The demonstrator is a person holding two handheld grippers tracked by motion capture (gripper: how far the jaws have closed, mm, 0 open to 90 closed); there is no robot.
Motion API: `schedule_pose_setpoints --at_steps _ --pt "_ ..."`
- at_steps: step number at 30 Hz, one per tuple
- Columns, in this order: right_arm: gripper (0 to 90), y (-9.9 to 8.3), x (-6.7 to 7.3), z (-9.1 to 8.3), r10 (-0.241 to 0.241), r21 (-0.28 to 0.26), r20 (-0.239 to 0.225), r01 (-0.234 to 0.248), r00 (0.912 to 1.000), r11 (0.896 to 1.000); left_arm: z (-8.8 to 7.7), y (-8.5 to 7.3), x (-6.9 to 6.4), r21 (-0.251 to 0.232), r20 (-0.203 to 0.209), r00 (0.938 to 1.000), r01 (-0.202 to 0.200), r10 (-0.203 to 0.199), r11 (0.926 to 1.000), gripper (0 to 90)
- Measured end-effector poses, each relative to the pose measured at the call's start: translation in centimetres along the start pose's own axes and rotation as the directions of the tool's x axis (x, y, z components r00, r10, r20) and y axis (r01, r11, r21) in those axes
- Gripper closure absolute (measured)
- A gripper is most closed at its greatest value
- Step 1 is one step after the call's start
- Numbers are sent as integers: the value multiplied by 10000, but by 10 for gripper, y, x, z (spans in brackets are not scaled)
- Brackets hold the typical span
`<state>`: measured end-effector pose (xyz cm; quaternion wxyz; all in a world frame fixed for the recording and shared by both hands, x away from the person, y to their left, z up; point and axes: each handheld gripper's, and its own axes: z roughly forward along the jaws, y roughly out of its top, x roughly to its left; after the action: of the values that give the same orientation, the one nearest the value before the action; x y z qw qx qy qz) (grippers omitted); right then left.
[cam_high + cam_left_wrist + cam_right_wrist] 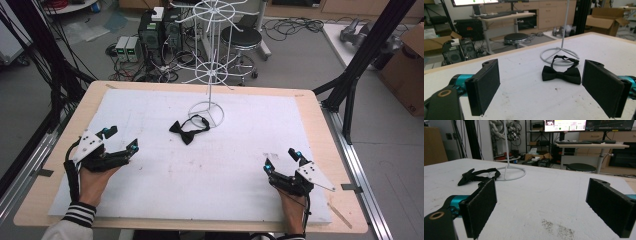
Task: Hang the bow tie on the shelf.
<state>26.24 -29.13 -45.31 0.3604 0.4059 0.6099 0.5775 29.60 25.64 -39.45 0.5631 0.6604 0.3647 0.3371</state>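
A black bow tie lies flat on the white mat, its strap looping up against the ring base of a white wire rack. My left gripper rests at the mat's left side, open and empty, its jaws pointing toward the bow tie and the rack's base ring. At the mat's right side my right gripper is open and empty too. From it, the bow tie and the rack base lie ahead to the left.
The white mat covers a wooden table. The rack's pole rises tall, with wire hook rings at two heights. Beyond the table stand a stool, computer towers and cables; a cardboard box sits far right.
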Motion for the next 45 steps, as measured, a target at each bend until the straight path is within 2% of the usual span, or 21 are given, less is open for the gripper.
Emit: schedule_pose_setpoints --at_steps 3,6,9,13,16,17,23,24,27,31,33,37,40,42,43,44,45 --pt "88 0 1 0 30 15 1 -30 10000 10000 13 15 -2 410 347 9993 -116 102 9991 154" --pt "88 0 1 0 -1 5 10 1 10000 10000 21 21 -3 557 476 9988 -142 115 9983 154" --pt "89 0 1 0 -9 1 6 9 10000 10000 38 28 -7 914 723 9973 -160 94 9957 154" --pt "88 0 0 0 -6 10 3 6 10000 10000 49 30 -10 1160 867 9962 -127 27 9932 155" --pt "88 0 1 0 27 23 11 -27 10000 10000 63 32 -16 1516 1132 9935 -281 109 9880 155" --pt "89 0 1 0 51 14 -1 -51 10000 10000 63 32 -16 1516 1132 9935 -281 109 9880 155" --pt "88 0 0 0 6 5 -7 -6 10000 10000 85 40 -26 1787 1380 9894 -703 458 9814 156" --pt "88 0 -1 0 -4 -27 -17 4 10000 10000 93 41 -30 1939 1514 9871 -811 519 9777 156" --pt "89 0 -1 0 62 -23 11 -62 10000 10000 101 43 -34 2064 1595 9852 -960 633 9738 156" --pt "88 0 -1 1 128 41 -3 -128 9999 9999 115 45 -42 2204 1836 9811 -1015 609 9701 158" --pt "88 0 -1 1 126 32 -3 -126 9999 9999 122 46 -46 2435 1956 9792 -1021 543 9645 158" --pt "88 0 -1 1 119 37 11 -119 9999 9999 138 48 -58 2668 2207 9729 -1281 688 9552 159" --pt "88 0 -2 1 119 43 -14 -119 9999 9999 144 47 -63 2745 2220 9720 -1375 764 9517 164" --pt "88 0 -2 1 173 44 -30 -173 9998 9998 150 45 -68 3022 2295 9698 -1511 820 9412 170" --pt "88 0 -2 1 173 44 -30 -173 9998 9998 150 45 -68 3022 2295 9698 -1511 820 9412 174" --pt "88 0 -2 1 143 14 8 -143 9999 9999 152 44 -68 3095 2334 9685 -1591 873 9375 175" --pt "88 0 -1 0 222 68 -22 -222 9998 9997 156 43 -70 3282 2324 9681 -1684 934 9295 175"
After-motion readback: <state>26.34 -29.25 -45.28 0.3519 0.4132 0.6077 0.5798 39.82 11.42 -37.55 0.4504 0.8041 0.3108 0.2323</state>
